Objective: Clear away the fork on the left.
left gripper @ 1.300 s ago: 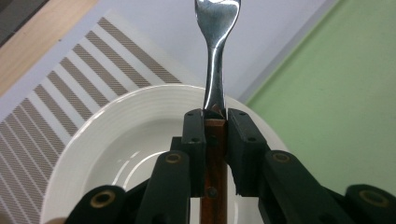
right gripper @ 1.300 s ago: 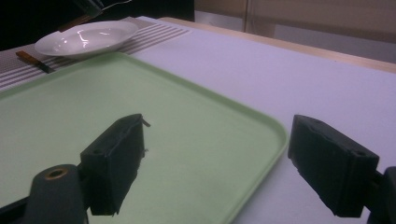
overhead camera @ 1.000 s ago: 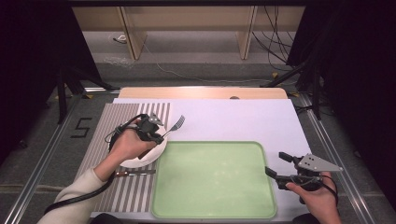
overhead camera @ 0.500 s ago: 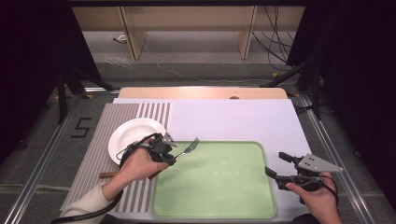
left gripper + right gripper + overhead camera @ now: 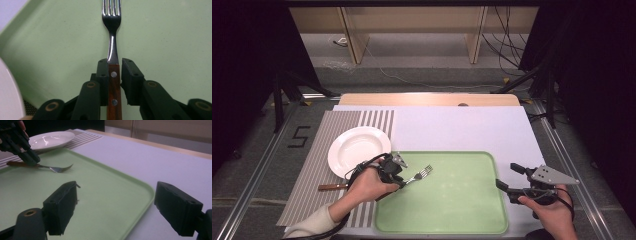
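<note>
Low at centre-left, left gripper (image 5: 398, 176) sets fork (image 5: 112, 32) on tray (image 5: 462, 210) — jaws just easing open, seemingly unclamped; next, lift clear.

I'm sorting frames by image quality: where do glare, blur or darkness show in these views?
High view: evenly lit table, both sides black. Left gripper view: bright glare streaks on the fork, its tines cut off at the top edge, jaws soft. Right gripper view: glare patches on the plate, near jaws blurred, dim background.
</note>
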{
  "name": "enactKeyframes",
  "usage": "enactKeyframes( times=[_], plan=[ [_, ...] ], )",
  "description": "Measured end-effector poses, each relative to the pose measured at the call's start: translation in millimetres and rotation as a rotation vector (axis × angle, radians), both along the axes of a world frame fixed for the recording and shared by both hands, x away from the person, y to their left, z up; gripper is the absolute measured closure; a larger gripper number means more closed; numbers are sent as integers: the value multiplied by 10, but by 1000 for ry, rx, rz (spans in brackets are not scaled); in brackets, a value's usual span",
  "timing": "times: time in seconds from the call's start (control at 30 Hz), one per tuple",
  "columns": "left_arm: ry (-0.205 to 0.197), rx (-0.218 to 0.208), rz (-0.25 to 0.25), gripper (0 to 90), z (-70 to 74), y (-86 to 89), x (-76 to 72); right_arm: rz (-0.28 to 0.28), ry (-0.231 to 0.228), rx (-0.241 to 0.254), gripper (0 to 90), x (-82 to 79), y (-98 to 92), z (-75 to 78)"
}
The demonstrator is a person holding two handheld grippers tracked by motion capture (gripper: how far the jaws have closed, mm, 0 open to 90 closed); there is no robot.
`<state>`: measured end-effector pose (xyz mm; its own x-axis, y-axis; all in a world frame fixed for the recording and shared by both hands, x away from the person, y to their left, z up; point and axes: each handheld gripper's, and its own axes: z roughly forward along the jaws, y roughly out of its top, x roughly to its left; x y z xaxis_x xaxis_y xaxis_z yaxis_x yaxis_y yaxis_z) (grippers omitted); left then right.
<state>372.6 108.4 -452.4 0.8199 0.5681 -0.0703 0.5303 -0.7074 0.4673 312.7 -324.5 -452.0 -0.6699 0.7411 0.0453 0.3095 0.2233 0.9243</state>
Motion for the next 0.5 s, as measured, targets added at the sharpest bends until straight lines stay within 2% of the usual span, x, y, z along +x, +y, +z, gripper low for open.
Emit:
enactKeyframes(
  times=[0.1, 0.27, 0.37, 0.5],
  plan=[
    [-10, -11, 14, 707, 33, 61, -5, -1, 2, 1, 196, 3, 1, -2],
    [-22, 37, 15, 886, 54, 184, -26, 0, 2, -1, 196, 1, 4, -2],
    [-24, 86, 0, 895, 2, 218, -47, 0, 2, -2, 196, 2, 6, -1],
    [-15, 105, -8, 896, -57, 251, -55, 0, 3, -2, 196, 1, 7, -1]
  ],
)
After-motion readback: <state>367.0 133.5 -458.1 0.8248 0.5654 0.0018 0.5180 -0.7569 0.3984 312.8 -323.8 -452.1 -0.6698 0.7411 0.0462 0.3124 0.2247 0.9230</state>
